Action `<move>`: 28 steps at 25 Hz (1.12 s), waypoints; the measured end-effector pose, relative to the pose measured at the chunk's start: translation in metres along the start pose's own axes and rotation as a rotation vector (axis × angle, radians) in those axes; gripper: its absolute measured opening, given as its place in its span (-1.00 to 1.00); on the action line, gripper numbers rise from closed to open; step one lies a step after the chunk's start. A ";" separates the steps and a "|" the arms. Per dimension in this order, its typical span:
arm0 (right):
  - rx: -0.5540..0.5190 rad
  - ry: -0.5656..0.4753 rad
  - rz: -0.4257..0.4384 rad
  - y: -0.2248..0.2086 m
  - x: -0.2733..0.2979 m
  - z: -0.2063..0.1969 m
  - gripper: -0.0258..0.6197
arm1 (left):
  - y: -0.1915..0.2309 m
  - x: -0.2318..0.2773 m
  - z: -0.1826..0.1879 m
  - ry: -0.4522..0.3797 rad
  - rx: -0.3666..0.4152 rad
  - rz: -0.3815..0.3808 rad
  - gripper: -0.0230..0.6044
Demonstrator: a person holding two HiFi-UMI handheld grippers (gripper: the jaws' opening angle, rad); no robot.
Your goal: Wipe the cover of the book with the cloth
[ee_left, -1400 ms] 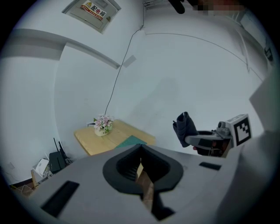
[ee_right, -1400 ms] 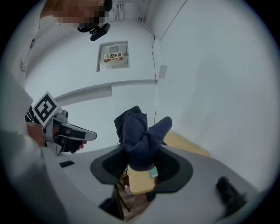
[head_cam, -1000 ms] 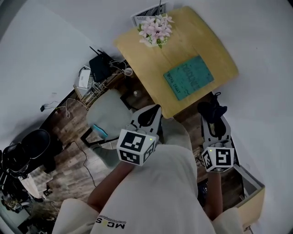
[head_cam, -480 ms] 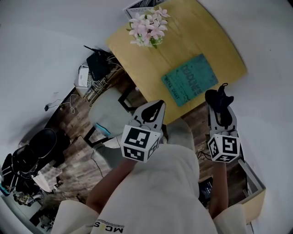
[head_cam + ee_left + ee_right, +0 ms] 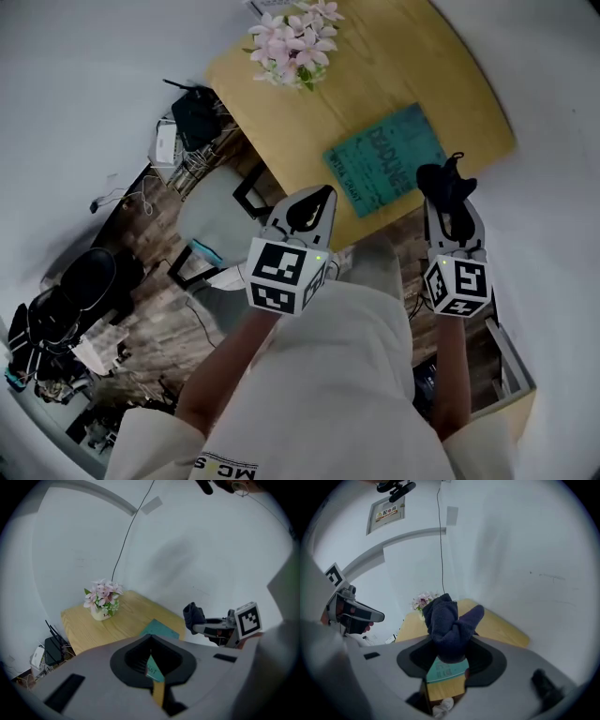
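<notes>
Dark crumpled cloth [image 5: 449, 623] — right claw [image 5: 450, 658]

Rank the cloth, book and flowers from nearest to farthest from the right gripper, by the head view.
1. cloth, clamped in the right gripper itself.
2. book, on the table just left of it.
3. flowers, at the table's far left corner.

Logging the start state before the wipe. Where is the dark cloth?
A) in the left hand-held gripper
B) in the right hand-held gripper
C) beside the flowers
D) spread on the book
B: the dark cloth is bunched between the jaws of the right hand-held gripper. The left hand-held gripper is shut on nothing, and the teal book has nothing spread on it.
</notes>
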State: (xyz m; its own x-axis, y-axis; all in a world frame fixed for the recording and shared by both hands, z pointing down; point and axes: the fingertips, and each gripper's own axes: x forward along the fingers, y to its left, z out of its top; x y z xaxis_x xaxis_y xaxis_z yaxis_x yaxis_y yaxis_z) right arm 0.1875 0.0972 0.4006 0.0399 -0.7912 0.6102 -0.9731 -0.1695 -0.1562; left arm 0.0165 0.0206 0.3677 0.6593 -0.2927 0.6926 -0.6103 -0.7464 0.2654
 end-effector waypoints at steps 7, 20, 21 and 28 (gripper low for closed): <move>0.025 0.054 -0.041 -0.024 0.020 -0.020 -0.35 | -0.004 0.033 -0.024 0.066 -0.006 -0.036 -0.89; 0.022 0.140 -0.083 -0.057 0.069 -0.058 -0.35 | 0.004 0.096 -0.074 0.182 0.002 -0.036 -0.89; 0.016 0.150 -0.091 -0.060 0.072 -0.061 -0.35 | 0.004 0.100 -0.078 0.189 0.002 -0.037 -0.89; -0.053 0.234 -0.132 -0.069 0.085 -0.082 -0.35 | 0.010 0.118 -0.096 0.226 -0.016 -0.011 -0.89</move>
State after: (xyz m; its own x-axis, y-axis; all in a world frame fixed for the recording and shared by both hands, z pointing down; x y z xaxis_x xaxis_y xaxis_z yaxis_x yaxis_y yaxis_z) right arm 0.2390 0.0892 0.5268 0.1199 -0.6056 0.7867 -0.9737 -0.2263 -0.0258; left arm 0.0459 0.0356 0.5160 0.5517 -0.1417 0.8219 -0.6114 -0.7390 0.2830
